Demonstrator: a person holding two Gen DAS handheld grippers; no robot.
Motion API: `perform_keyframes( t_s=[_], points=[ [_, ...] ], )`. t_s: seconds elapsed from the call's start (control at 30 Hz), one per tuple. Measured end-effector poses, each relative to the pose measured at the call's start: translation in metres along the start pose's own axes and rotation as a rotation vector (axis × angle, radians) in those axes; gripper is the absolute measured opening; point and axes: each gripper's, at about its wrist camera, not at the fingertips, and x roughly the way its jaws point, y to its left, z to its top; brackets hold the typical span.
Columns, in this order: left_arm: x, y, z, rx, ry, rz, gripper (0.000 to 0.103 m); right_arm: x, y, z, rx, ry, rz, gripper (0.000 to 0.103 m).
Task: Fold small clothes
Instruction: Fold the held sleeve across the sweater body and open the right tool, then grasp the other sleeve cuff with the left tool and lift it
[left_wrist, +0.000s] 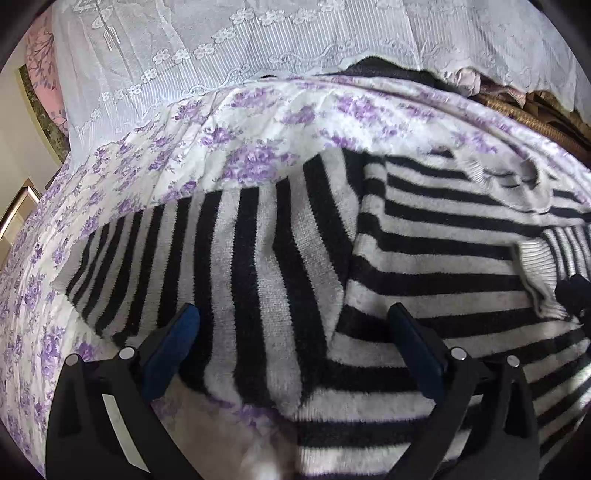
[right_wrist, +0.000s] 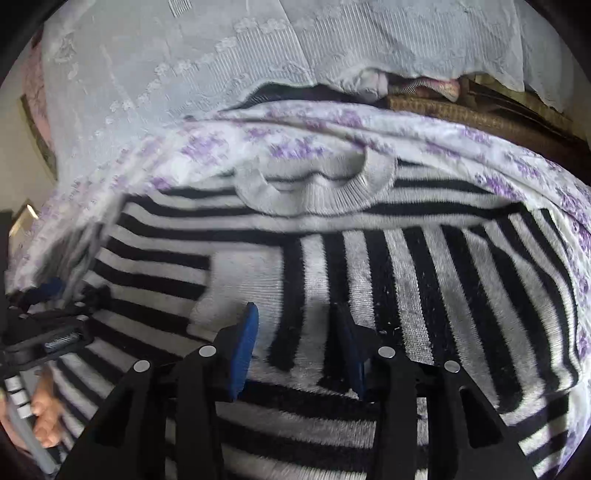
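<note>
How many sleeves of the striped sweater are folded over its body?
2. The left sleeve lies folded across the striped sweater at the left gripper; the right sleeve lies at the right gripper.

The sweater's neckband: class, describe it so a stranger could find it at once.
Start at the bed sheet with purple flowers. On it lies a black-and-white striped sweater. At its far edge sits the neckband, a curved ribbed band in plain pale grey, the only unstriped part there.
</note>
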Motion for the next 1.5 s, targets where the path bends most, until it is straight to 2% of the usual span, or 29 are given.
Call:
perform_keyframes(
  t_s=[0.1,0.17,0.23,0.3,0.33,0.43,0.47,0.5,0.57,0.6,0.67,0.7,0.8,0.87,0.9,0.97,1.0,1.1,1.2,1.3,1.4,1.43,1.47,1.5],
  points=[
    [-0.028,-0.008,0.002,-0.003,-0.029,-0.094,0.099,-0.034,-0.016,0.011,0.019,-0.084,-0.002,0.043],
    [-0.048,-0.028,0.006,0.042,-0.037,-0.164,0.099,-0.051,-0.036,0.019,0.016,-0.123,-0.040,0.043],
    [-0.057,-0.055,0.009,0.105,-0.032,-0.185,0.099,-0.056,-0.064,0.029,0.030,-0.125,-0.094,0.043],
    [-0.057,-0.092,0.013,0.175,-0.016,-0.173,0.099,-0.052,-0.104,0.037,0.086,-0.104,-0.144,0.034],
    [-0.054,-0.107,0.016,0.205,-0.010,-0.161,0.099,-0.047,-0.123,0.039,0.128,-0.089,-0.141,0.021],
    [-0.027,-0.149,0.021,0.261,0.012,-0.123,0.099,-0.025,-0.164,0.037,0.230,-0.041,-0.099,0.011],
    [-0.011,-0.160,0.018,0.274,0.034,-0.104,0.099,-0.012,-0.177,0.034,0.260,-0.011,-0.108,0.003],
    [0.000,-0.166,0.014,0.280,0.051,-0.090,0.099,0.003,-0.190,0.028,0.292,0.021,-0.100,0.000],
    [0.006,-0.157,0.007,0.210,0.003,-0.154,0.099,0.014,-0.204,0.018,0.331,-0.001,-0.029,0.000],
    [0.007,-0.154,0.006,0.203,0.011,-0.171,0.099,0.013,-0.204,0.016,0.332,-0.005,-0.024,0.000],
    [0.007,-0.147,0.009,0.189,0.030,-0.206,0.099,0.002,-0.195,0.014,0.295,-0.029,-0.060,0.000],
    [0.003,-0.139,0.009,0.158,0.026,-0.216,0.099,-0.006,-0.188,0.012,0.267,-0.055,-0.083,0.004],
    [-0.014,-0.126,0.007,0.125,-0.024,-0.248,0.099,-0.041,-0.164,0.001,0.158,-0.118,-0.094,0.006],
    [-0.019,-0.129,0.005,0.153,-0.040,-0.241,0.099,-0.050,-0.154,-0.007,0.118,-0.112,-0.099,0.006],
    [-0.015,-0.135,0.002,0.183,-0.024,-0.215,0.099,-0.049,-0.151,-0.011,0.104,-0.090,-0.101,0.006],
    [0.001,-0.146,-0.005,0.227,0.019,-0.184,0.099,-0.028,-0.150,-0.030,0.090,0.006,-0.121,0.006],
    [-0.002,-0.144,-0.005,0.208,0.002,-0.189,0.099,-0.024,-0.151,-0.036,0.093,-0.002,-0.118,0.005],
    [-0.005,-0.133,-0.005,0.178,0.027,-0.214,0.099,-0.034,-0.153,-0.032,0.148,-0.023,-0.114,0.008],
    [-0.017,-0.115,-0.009,0.142,0.036,-0.204,0.099,-0.045,-0.134,-0.040,0.091,-0.046,-0.089,0.012],
    [-0.031,-0.081,-0.014,0.095,0.005,-0.145,0.099,-0.032,-0.129,-0.045,0.065,-0.007,-0.123,0.015],
    [-0.043,-0.025,-0.021,-0.008,-0.006,-0.122,0.099,-0.044,-0.139,-0.045,0.120,-0.039,-0.093,0.018],
    [-0.046,-0.001,-0.024,-0.047,-0.008,-0.122,0.099,-0.054,-0.140,-0.046,0.132,-0.072,-0.092,0.023],
    [-0.047,0.015,-0.026,-0.072,-0.007,-0.122,0.099,-0.067,-0.140,-0.049,0.134,-0.119,-0.081,0.034],
    [-0.045,0.039,-0.031,-0.107,0.000,-0.114,0.099,-0.077,-0.139,-0.052,0.135,-0.151,-0.077,0.038]
  ],
)
